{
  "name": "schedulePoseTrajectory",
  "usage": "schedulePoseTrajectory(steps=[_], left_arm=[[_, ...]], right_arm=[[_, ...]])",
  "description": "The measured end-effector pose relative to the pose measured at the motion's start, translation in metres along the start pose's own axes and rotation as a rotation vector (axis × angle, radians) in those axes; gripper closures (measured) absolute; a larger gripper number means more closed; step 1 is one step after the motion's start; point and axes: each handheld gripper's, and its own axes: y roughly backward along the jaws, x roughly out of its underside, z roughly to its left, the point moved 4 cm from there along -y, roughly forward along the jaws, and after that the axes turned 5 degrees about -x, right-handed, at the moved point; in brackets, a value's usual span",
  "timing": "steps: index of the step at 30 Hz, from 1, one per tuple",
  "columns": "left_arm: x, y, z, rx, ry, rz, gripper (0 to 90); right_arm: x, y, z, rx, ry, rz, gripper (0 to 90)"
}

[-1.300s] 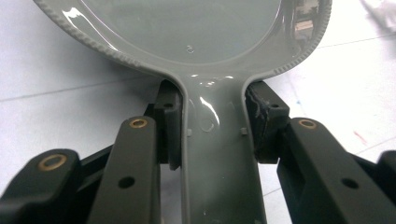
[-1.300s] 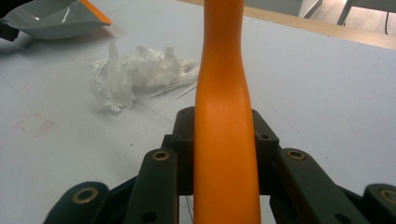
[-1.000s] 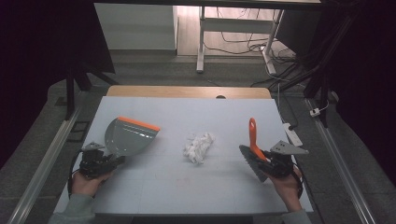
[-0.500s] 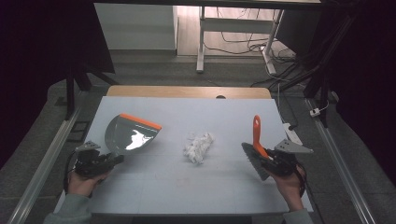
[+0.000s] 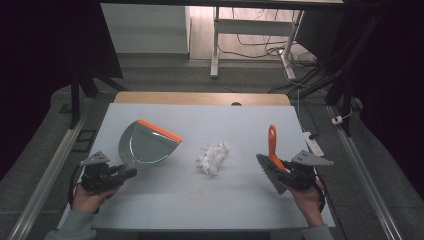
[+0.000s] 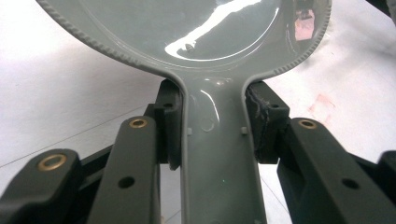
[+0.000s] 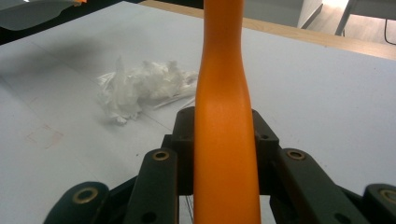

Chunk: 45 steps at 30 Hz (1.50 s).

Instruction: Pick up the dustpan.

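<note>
A grey dustpan (image 5: pixel 146 145) with an orange front lip is lifted over the left of the white table (image 5: pixel 165 200). My left gripper (image 5: pixel 125 171) is shut on its grey handle (image 6: pixel 218 154), a pad pressing each side. Crumpled white paper (image 5: pixel 212 157) lies mid-table, also seen in the right gripper view (image 7: pixel 140 86). At the right, my right gripper (image 5: pixel 281 170) is shut on a hand brush, whose orange handle (image 5: pixel 272 145) stands upward and whose dark bristles (image 5: pixel 267 172) hang low. The handle (image 7: pixel 224 126) fills the gap between the jaws.
A wooden strip (image 5: pixel 200 98) runs along the table's far edge. Metal rails (image 5: pixel 47 175) flank the table on both sides. Beyond it stand a desk frame (image 5: pixel 215 45) and loose cables (image 5: pixel 310 75) on the floor.
The dustpan has tilted and risen a little, its inside now facing up more. The brush handle has swung more upright. Both hands stay near the front corners.
</note>
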Motion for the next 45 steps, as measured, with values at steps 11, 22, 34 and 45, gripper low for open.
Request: schedulePoseTrajectory(steps=[11, 22, 34, 45], left_arm=[[-0.002, -0.003, -0.011, 0.049, -0.060, 0.025, 61.1], [-0.001, -0.008, -0.020, 0.076, -0.104, 0.066, 61.1], [0.002, -0.010, -0.030, 0.130, -0.180, 0.112, 61.1], [0.005, -0.010, -0.034, 0.192, -0.236, 0.148, 61.1]], right_arm=[[0.001, -0.002, -0.003, 0.003, -0.004, 0.005, 70.1], [0.001, -0.005, -0.002, -0.008, -0.008, 0.003, 70.1], [-0.002, -0.012, -0.001, -0.016, -0.006, 0.003, 70.1], [-0.006, -0.020, 0.002, -0.023, 0.001, 0.000, 70.1]])
